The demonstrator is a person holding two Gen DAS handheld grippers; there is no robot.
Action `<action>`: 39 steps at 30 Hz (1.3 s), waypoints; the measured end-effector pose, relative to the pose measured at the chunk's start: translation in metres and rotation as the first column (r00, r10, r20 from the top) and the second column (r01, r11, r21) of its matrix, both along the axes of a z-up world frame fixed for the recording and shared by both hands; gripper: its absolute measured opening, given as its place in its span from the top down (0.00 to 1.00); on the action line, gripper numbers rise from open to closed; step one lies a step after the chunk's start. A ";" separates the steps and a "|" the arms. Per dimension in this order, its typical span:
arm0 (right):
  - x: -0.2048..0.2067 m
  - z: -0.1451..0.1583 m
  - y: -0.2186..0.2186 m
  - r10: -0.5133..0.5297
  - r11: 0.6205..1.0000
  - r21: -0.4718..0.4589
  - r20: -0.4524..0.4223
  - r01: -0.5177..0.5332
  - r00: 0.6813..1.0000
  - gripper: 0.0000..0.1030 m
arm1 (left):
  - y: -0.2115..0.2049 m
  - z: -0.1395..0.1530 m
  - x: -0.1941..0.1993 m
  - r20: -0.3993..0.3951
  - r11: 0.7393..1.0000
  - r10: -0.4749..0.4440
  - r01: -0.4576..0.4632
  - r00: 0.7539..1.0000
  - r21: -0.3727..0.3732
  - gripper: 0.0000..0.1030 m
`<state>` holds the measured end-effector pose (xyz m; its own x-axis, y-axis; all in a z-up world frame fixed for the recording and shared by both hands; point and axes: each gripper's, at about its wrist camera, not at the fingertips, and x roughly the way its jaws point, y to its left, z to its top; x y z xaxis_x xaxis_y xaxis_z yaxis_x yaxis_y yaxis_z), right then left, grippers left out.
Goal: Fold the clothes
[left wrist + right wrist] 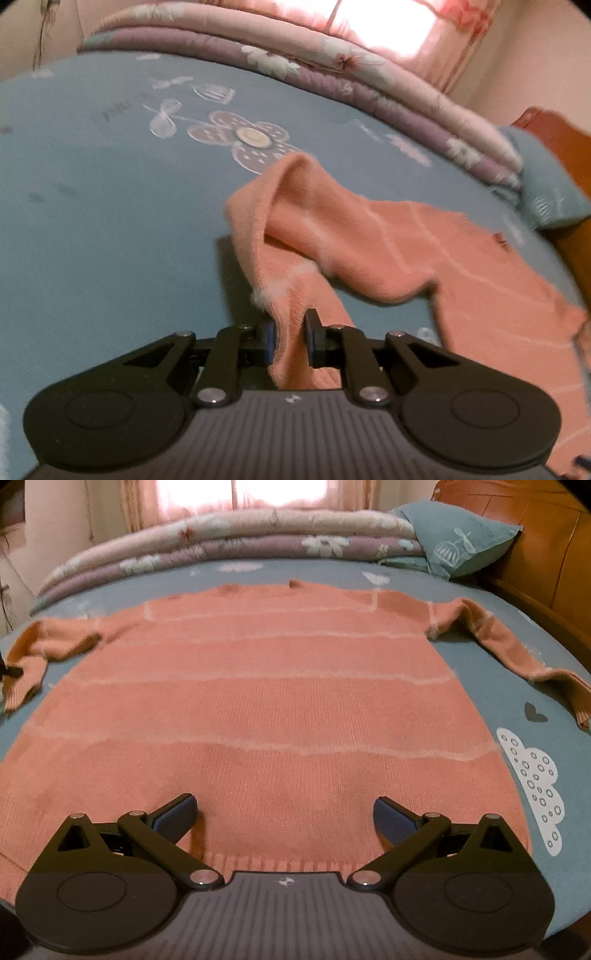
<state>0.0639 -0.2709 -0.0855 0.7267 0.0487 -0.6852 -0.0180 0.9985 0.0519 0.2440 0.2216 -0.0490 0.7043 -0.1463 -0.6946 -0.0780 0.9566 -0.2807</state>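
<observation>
The left gripper [290, 341] has its two blue-padded jaws drawn close together on the cuff end of the sweater's sleeve [258, 229]; the knit fills the narrow gap between the pads, so it is pinched there, and from the pinch the sleeve rises, loops over and runs back toward the body of the sweater [258, 709]. The right gripper [284, 818] stands with its jaws spread wide and nothing between them, poised just above the sweater's ribbed hem, near the middle of it; whether the pads touch the knit cannot be told. The salmon-pink sweater with thin pale stripes lies flat, spread across the blue bedsheet [480, 602], its other sleeve [517, 653] bent outward on the sheet. Beyond the sweater's neckline lie a folded floral quilt [221, 542] and a blue pillow [461, 539], against a wooden headboard [535, 535]. Beside the sweater's hem the sheet carries a white cloud print [532, 786]; faint lettering printed on the sheet in the left wrist view is too blurred to read.
</observation>
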 end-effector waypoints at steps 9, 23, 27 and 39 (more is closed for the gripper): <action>0.005 0.008 -0.004 0.016 1.000 0.024 0.052 -0.017 0.999 0.00 | 0.021 0.053 0.027 -0.018 0.962 0.060 -0.053 0.998 0.266 0.90; 0.015 0.004 -0.011 0.014 0.999 0.040 0.056 -0.016 0.998 0.00 | 0.066 0.063 0.031 -0.108 0.969 0.120 -0.093 0.987 0.231 0.89; 0.015 0.005 -0.014 0.016 0.999 0.045 0.059 -0.018 0.998 0.00 | 0.076 0.053 0.023 -0.151 0.976 0.137 -0.108 0.979 0.189 0.89; 0.012 0.008 -0.013 0.021 0.999 0.036 0.066 -0.024 0.998 0.00 | 0.090 0.032 0.060 -0.184 0.909 0.288 -0.207 0.940 0.363 0.74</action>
